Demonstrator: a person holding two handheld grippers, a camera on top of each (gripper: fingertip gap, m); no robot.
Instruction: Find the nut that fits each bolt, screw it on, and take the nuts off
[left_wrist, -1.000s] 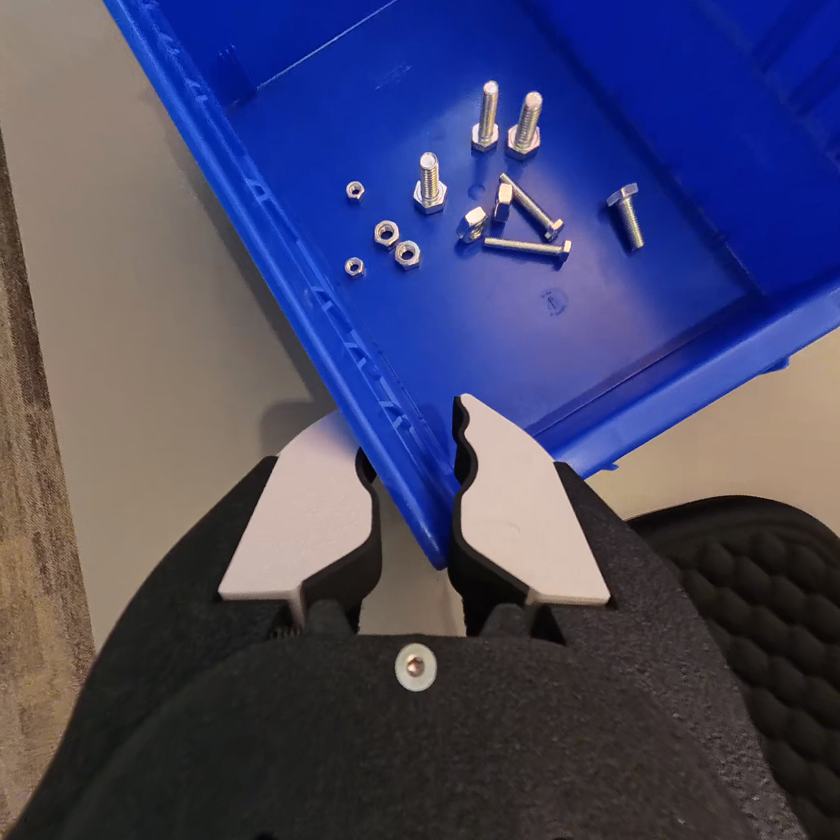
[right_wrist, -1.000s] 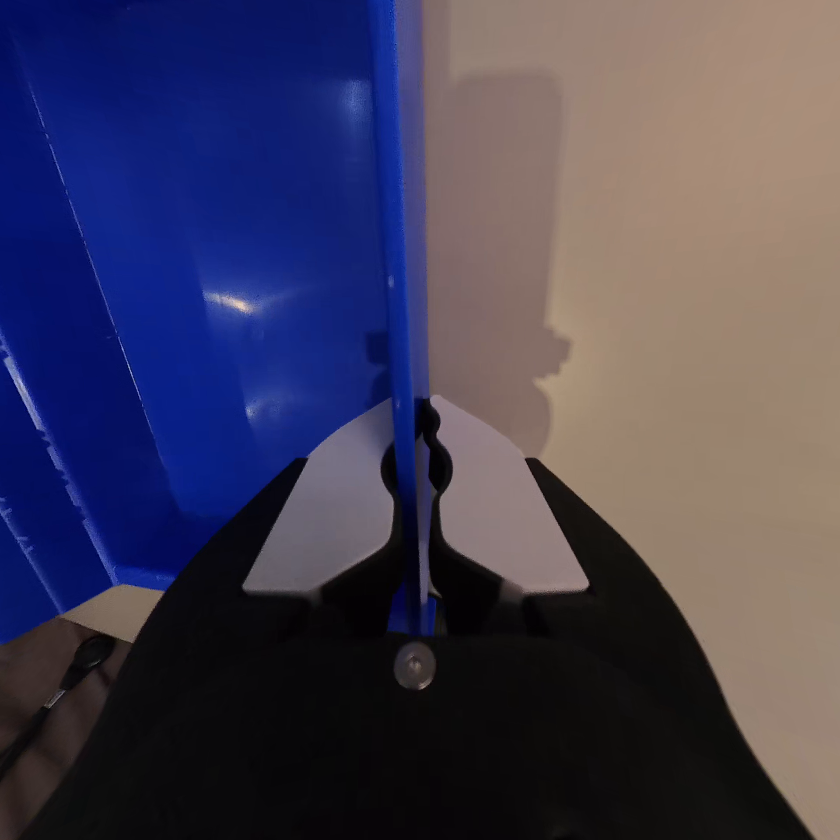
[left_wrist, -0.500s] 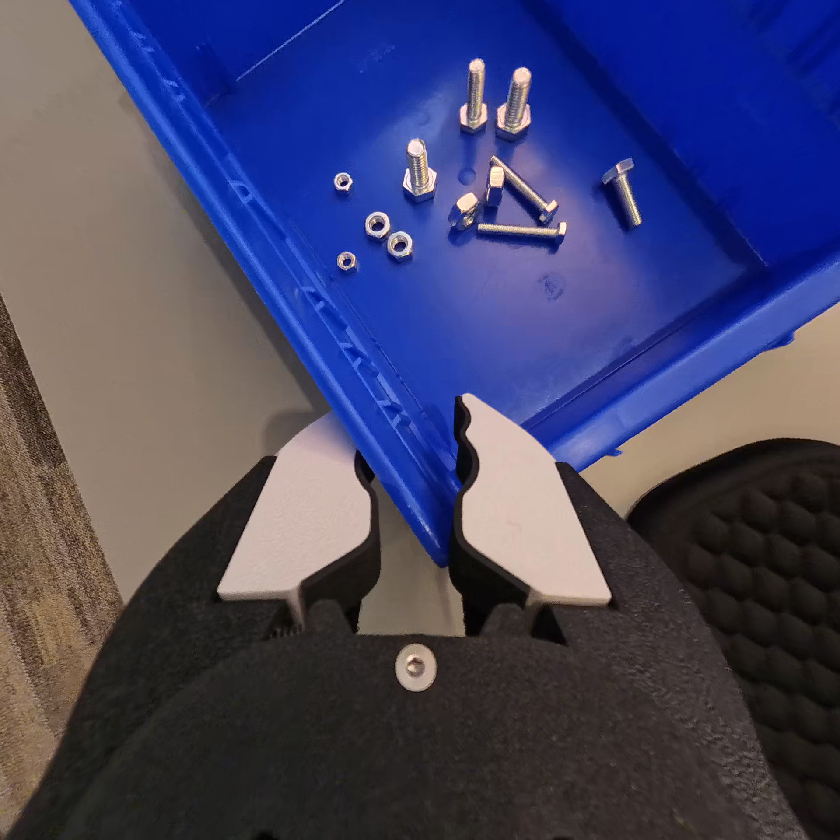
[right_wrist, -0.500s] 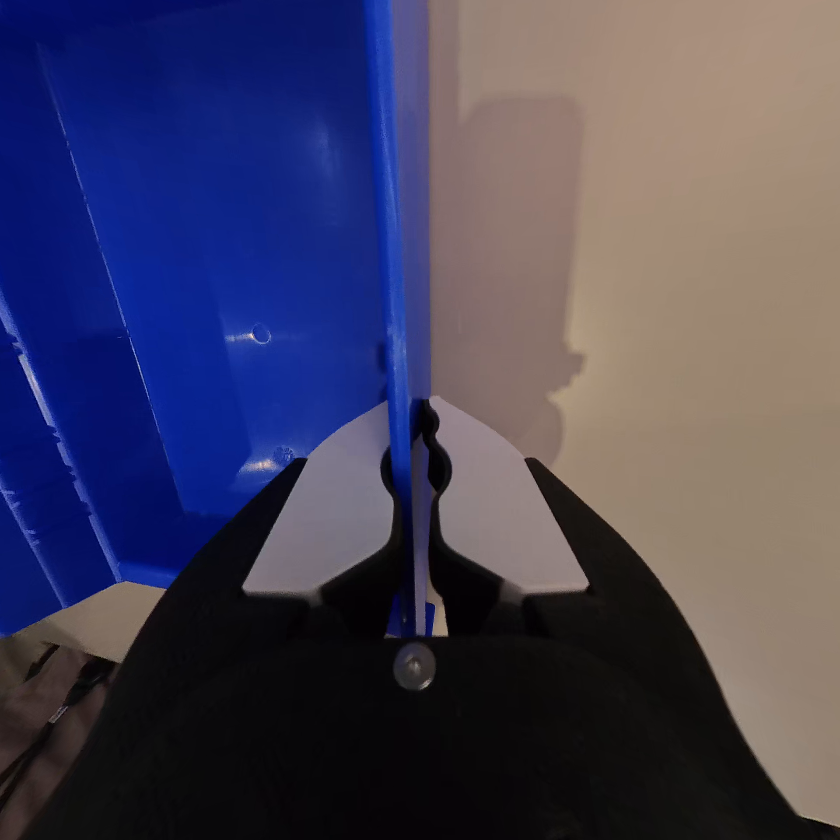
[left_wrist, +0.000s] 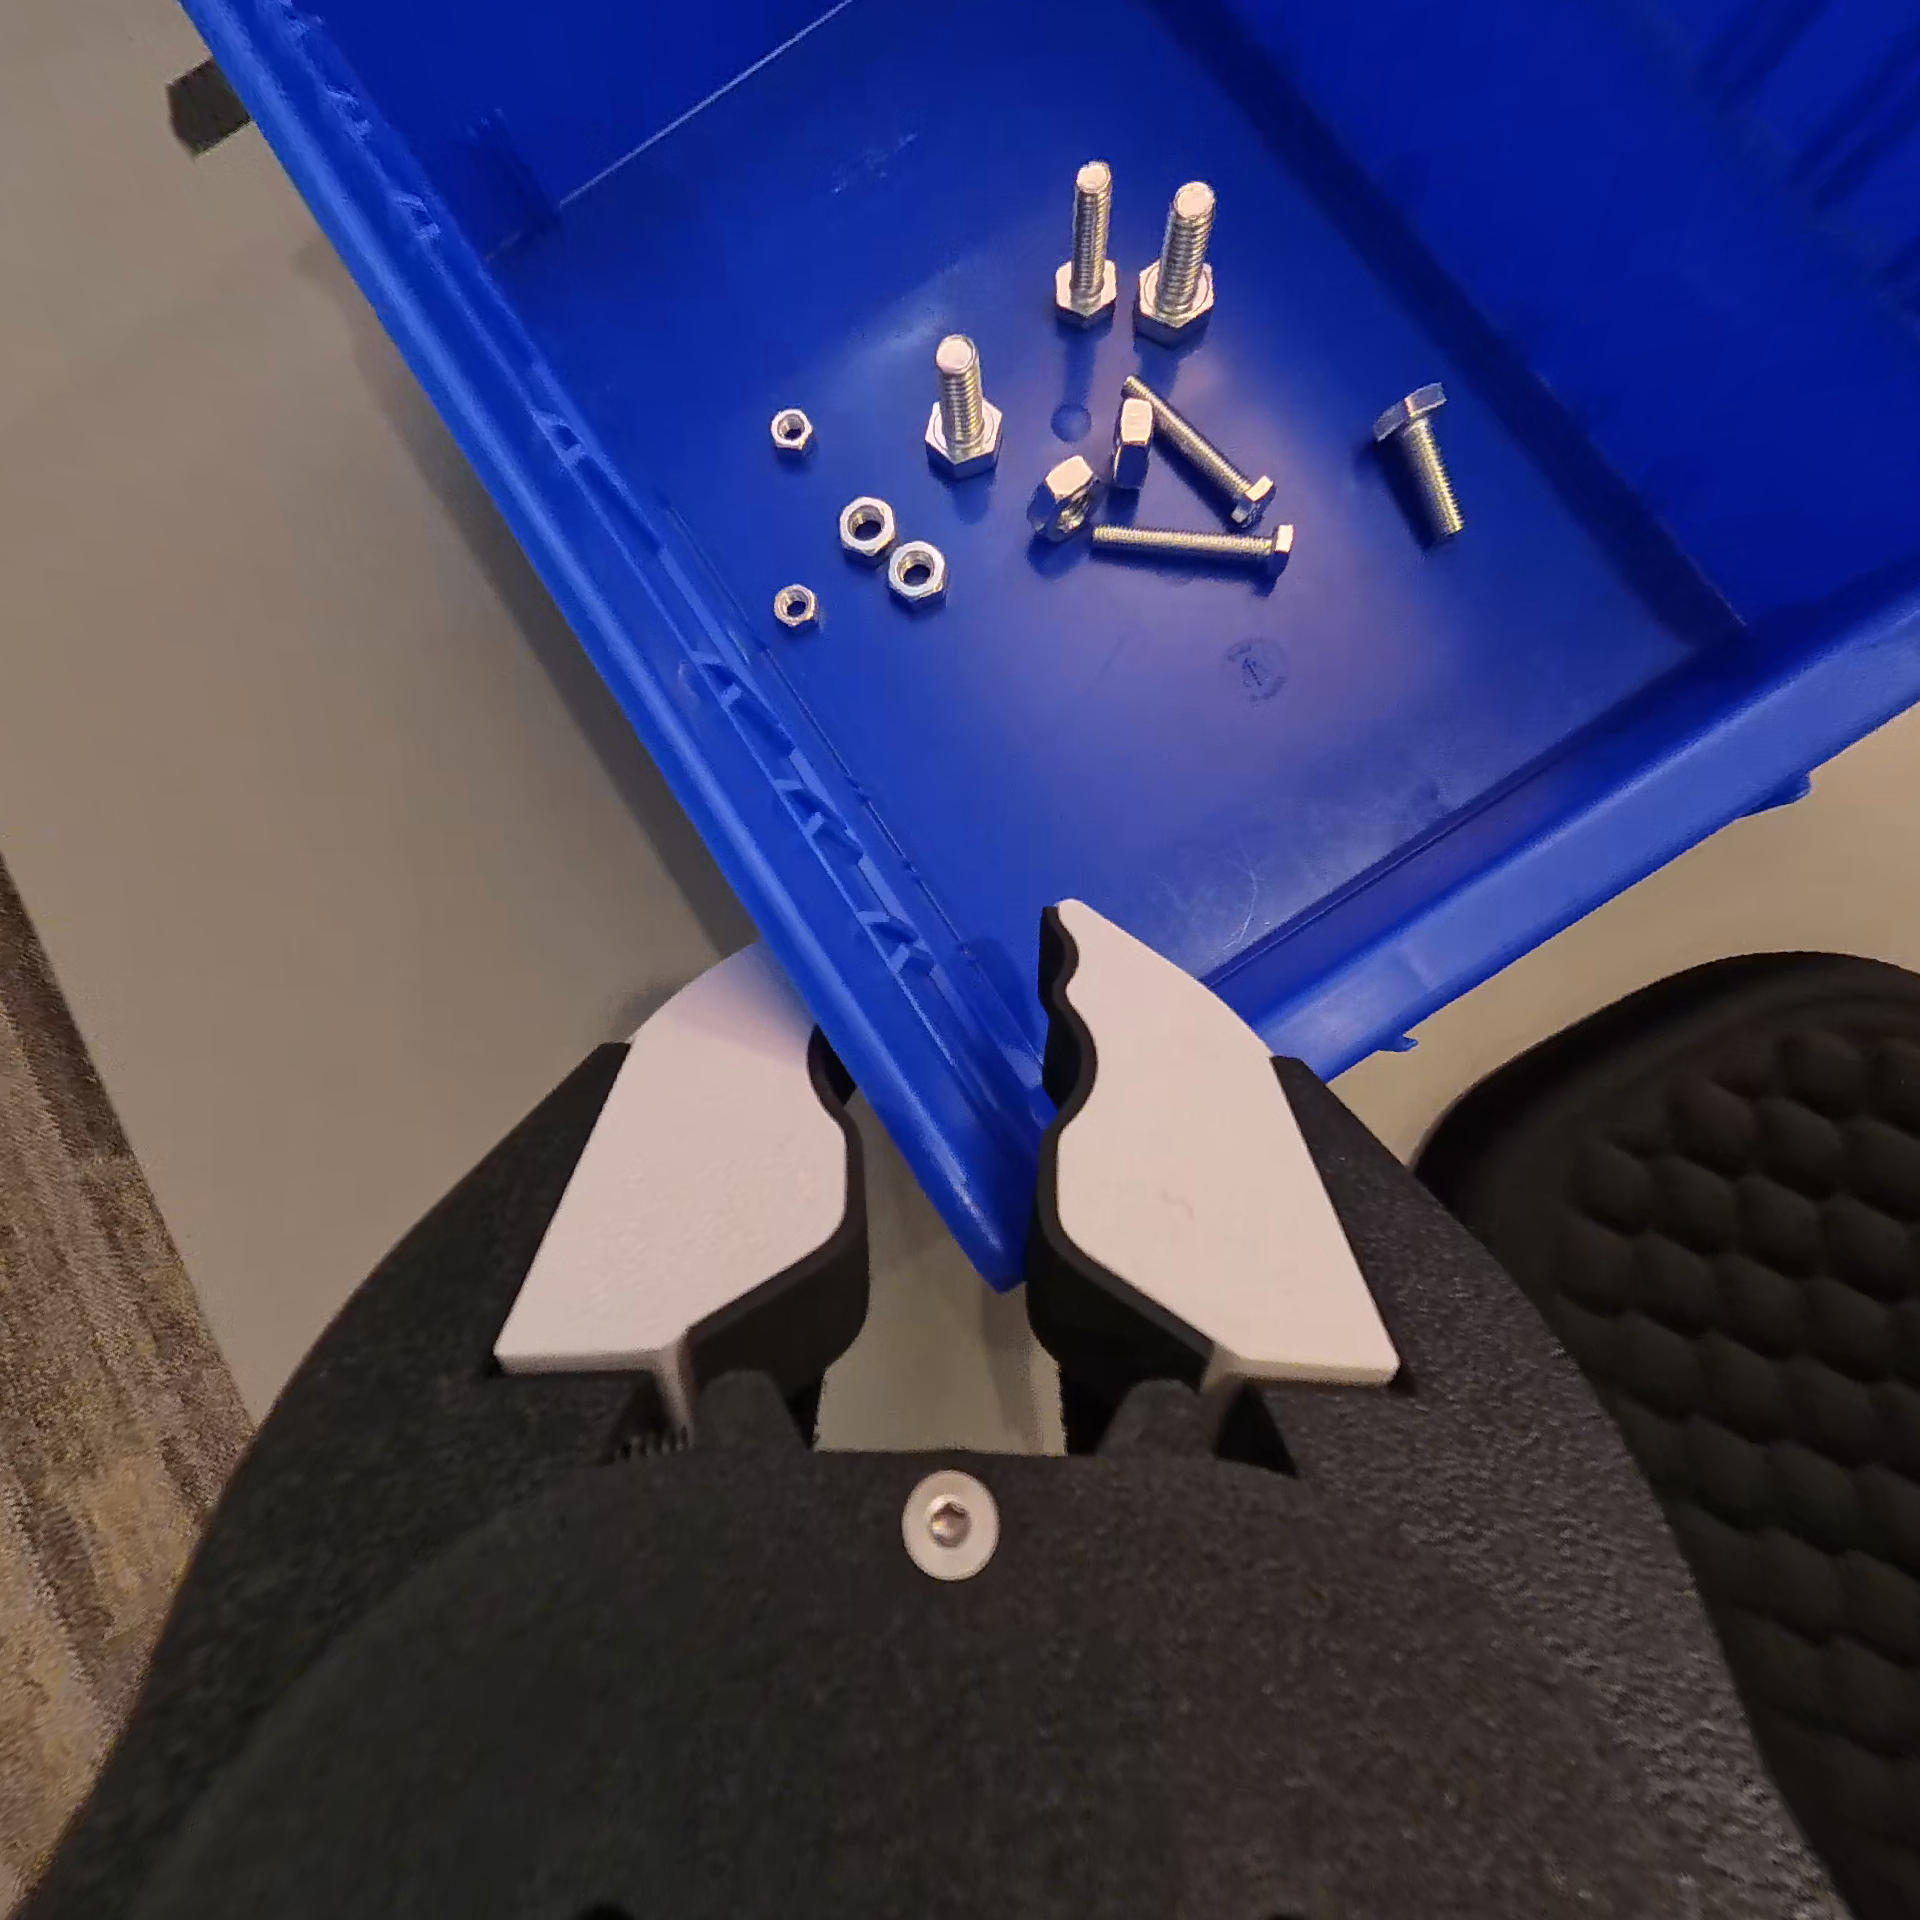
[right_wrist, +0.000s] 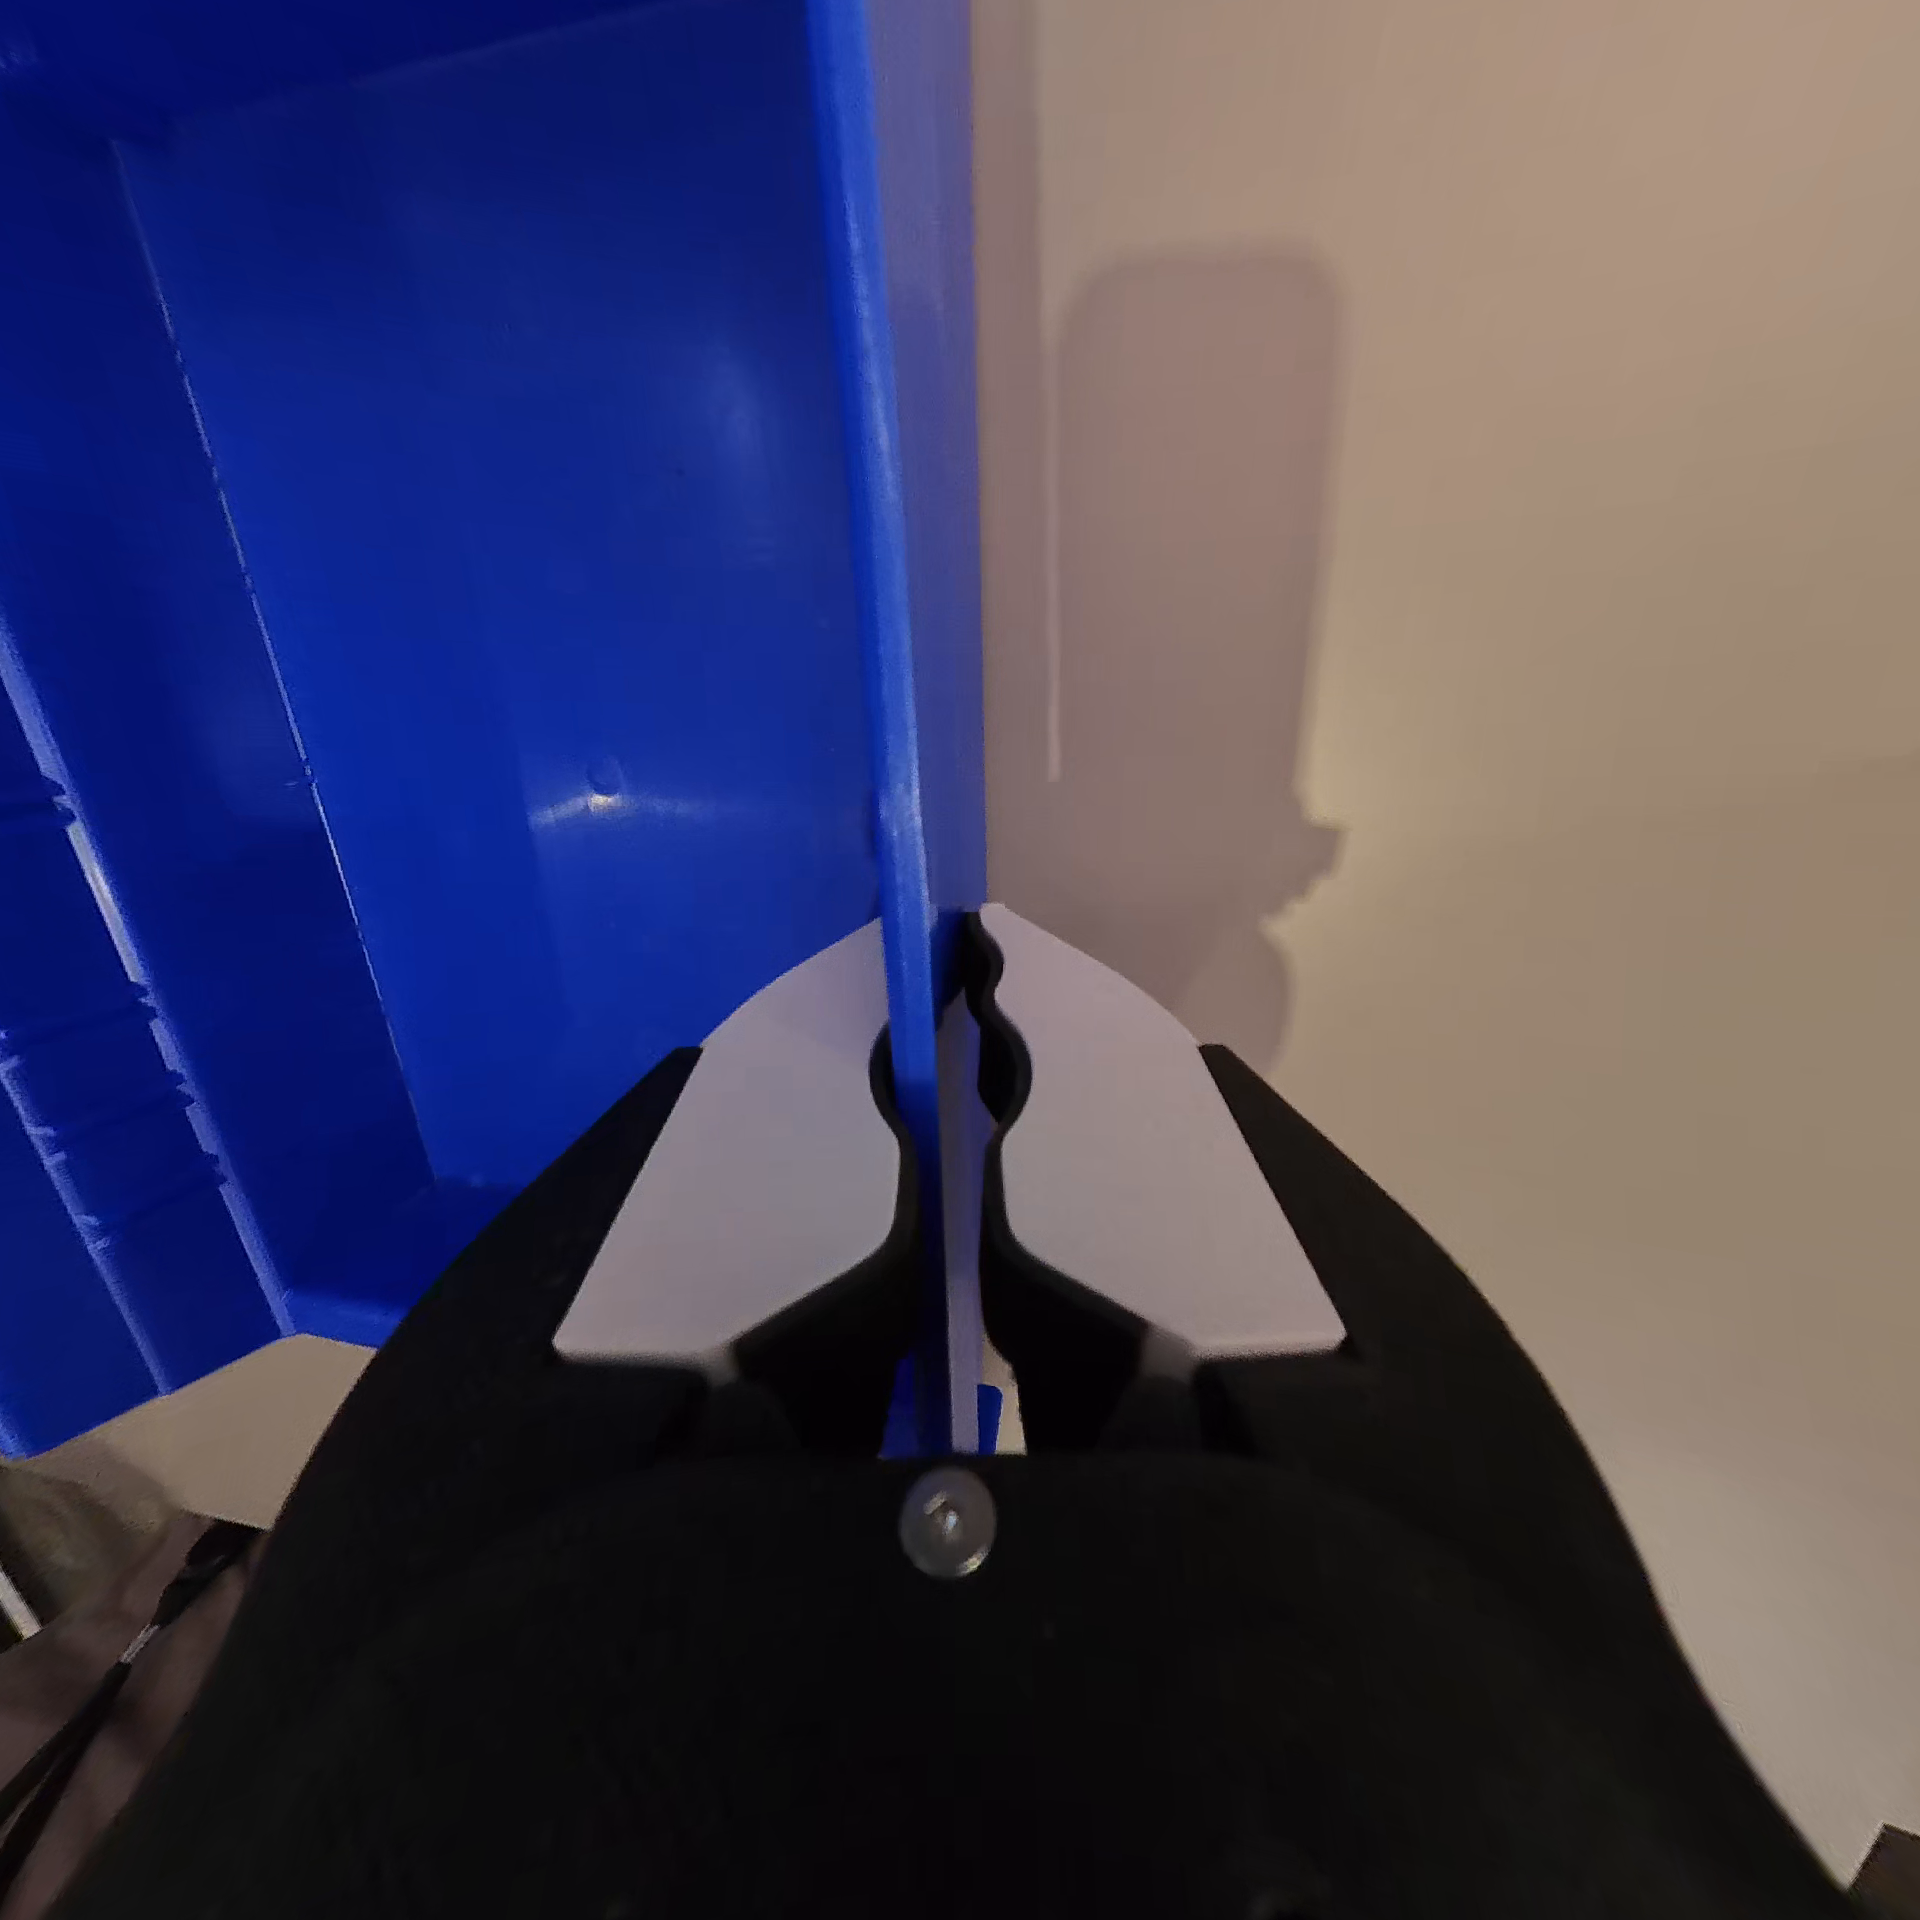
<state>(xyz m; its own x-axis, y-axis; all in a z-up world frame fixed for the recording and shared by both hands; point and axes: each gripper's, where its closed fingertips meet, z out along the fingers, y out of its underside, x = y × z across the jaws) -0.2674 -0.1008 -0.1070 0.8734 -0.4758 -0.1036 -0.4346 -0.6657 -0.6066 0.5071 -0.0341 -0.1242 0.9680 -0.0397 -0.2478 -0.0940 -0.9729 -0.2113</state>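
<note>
A blue plastic bin (left_wrist: 1143, 790) holds the hardware. Three bolts (left_wrist: 961, 410) stand upright on their heads; three more bolts (left_wrist: 1418, 468) lie flat. Several small nuts (left_wrist: 862, 528) lie near the bin's left wall, and two larger nuts (left_wrist: 1065, 499) lie by the thin bolts. My left gripper (left_wrist: 925, 966) is shut on the bin's left wall near its near corner, one finger outside and one inside. My right gripper (right_wrist: 935, 925) is shut on the bin's thin right wall (right_wrist: 883, 520). In the right wrist view the bolts and nuts are out of sight.
The bin is over a beige tabletop (left_wrist: 260, 623). A black padded, honeycomb-textured object (left_wrist: 1714, 1299) lies to the right of my left gripper. Carpet (left_wrist: 62, 1351) shows past the table's left edge. A dark cable (right_wrist: 125, 1662) lies at the lower left. The left gripper's tips are roughly 80 cm from the right gripper's.
Both grippers keep their hold on the bin and have shifted a little with it over the table. The bolts and nuts have not moved inside the bin.
</note>
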